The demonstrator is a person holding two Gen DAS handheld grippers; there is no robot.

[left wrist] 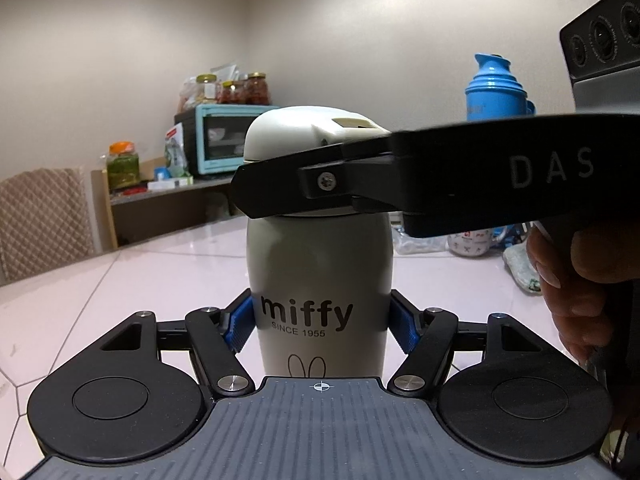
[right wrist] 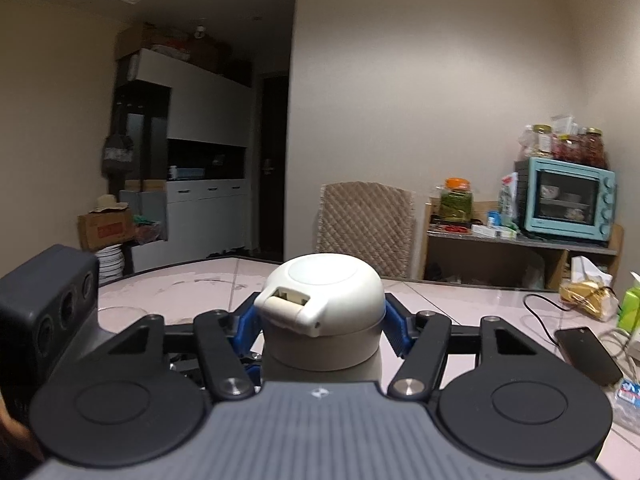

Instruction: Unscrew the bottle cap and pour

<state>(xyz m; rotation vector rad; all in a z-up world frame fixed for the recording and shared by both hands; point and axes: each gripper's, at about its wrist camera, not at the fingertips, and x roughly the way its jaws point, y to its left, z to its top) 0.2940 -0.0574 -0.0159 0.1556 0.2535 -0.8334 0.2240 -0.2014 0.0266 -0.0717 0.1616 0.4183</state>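
A cream "miffy" flask stands upright on the pale tiled table. My left gripper is shut on its body, a blue pad pressing each side. The domed cream cap sits on top. In the left wrist view the right gripper's black finger crosses in front of the cap's base from the right. In the right wrist view my right gripper is shut on the cap, blue pads against both sides, the cap's latch facing the camera.
A blue jug stands behind on the right. A teal toaster oven and jars sit on a low shelf. A quilted chair back is beyond the table. A black phone, a cable and packets lie on the table's right side.
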